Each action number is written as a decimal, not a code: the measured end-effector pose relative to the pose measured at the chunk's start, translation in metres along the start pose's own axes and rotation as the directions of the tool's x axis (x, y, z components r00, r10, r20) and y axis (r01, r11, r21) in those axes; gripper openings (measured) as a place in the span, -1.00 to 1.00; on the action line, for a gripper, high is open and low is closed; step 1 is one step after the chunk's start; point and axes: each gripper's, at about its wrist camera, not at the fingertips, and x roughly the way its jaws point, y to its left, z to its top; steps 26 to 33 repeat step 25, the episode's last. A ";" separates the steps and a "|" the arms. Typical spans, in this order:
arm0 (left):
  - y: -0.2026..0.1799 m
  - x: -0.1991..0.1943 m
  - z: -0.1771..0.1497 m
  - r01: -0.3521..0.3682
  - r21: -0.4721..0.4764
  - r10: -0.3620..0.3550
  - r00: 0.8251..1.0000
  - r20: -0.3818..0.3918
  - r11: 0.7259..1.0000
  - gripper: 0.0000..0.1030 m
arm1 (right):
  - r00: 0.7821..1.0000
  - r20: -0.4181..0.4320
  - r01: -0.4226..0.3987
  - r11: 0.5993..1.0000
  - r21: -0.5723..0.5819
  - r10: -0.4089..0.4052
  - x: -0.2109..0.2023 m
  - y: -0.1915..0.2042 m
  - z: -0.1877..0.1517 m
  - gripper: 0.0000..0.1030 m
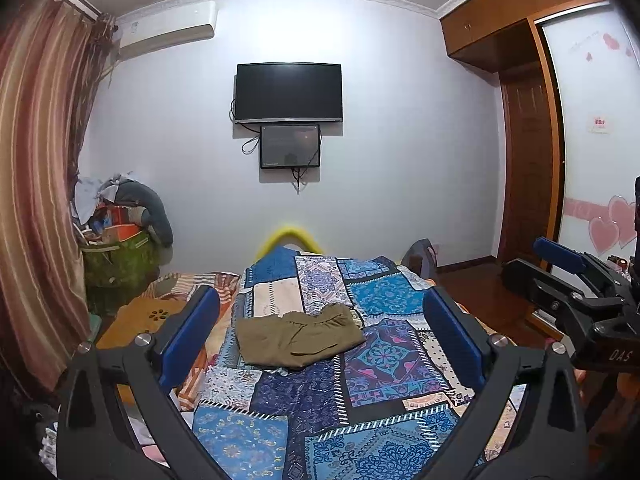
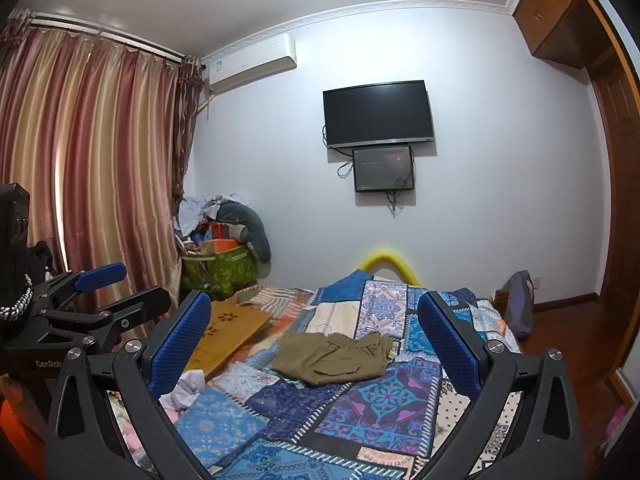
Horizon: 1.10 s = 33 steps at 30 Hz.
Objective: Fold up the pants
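**Folded pants on quilt, both grippers raised**

Olive pants (image 1: 298, 336) lying in a compact folded bundle mid-quilt (image 1: 384, 364), waistband toward the far wall. Left gripper (image 1: 320, 336) held above the near end of the bed, fingers spread wide, gripping nothing. Right gripper (image 2: 316, 340) likewise spread wide and empty, well apart from the pants. Wooden board (image 2: 230, 330) left of the pants, possibly a lap tray. TV (image 1: 288, 92) on the wall.
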 end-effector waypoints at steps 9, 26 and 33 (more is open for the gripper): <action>0.000 0.006 -0.002 0.022 -0.010 -0.022 1.000 -0.016 1.000 1.00 | 1.000 -0.001 -0.001 1.000 0.006 0.001 0.001 -0.002 -0.001 1.00; 0.000 0.011 -0.005 0.025 -0.006 -0.025 0.999 -0.020 1.000 1.00 | 1.000 -0.012 -0.001 1.000 0.015 0.001 0.003 -0.005 -0.003 1.00; 0.000 0.011 -0.005 0.025 -0.006 -0.025 0.999 -0.020 1.000 1.00 | 1.000 -0.012 -0.001 1.000 0.015 0.001 0.003 -0.005 -0.003 1.00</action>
